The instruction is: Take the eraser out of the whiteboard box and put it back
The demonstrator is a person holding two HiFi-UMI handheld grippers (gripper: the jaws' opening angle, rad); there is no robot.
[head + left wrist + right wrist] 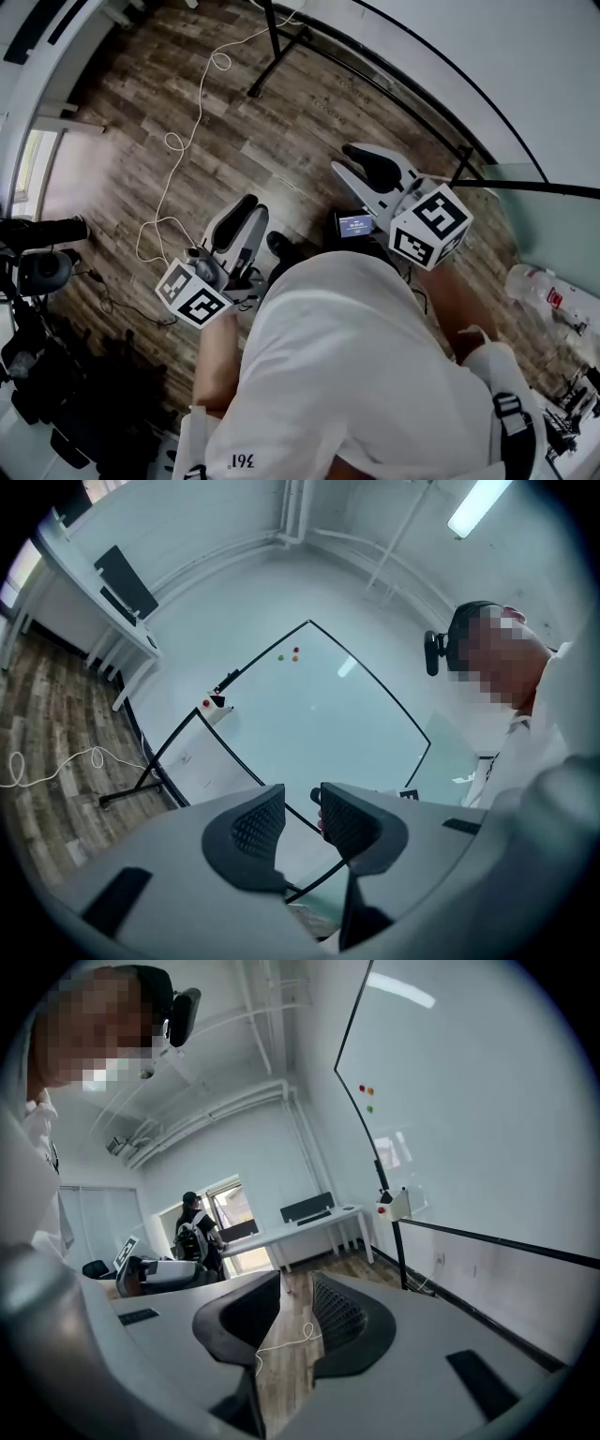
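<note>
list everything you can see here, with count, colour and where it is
whiteboard: one, white with black frame, on a stand ahead
magnets: three, red, orange, green, near a board corner
box: one, white with red dot, on the board's frame
cable: one, white, loose on the wooden floor
desk: one, white, against the far wall
other person: one, dark clothes, beside the desk
left gripper: one, grey, open, empty
right gripper: one, grey, open, empty

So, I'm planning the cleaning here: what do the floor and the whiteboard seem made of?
The floor looks like wood or wood-look laminate, matt: grained planks with staggered seams. The whiteboard seems a smooth glossy white panel, as it mirrors a ceiling light, in a thin black frame, probably metal.
</note>
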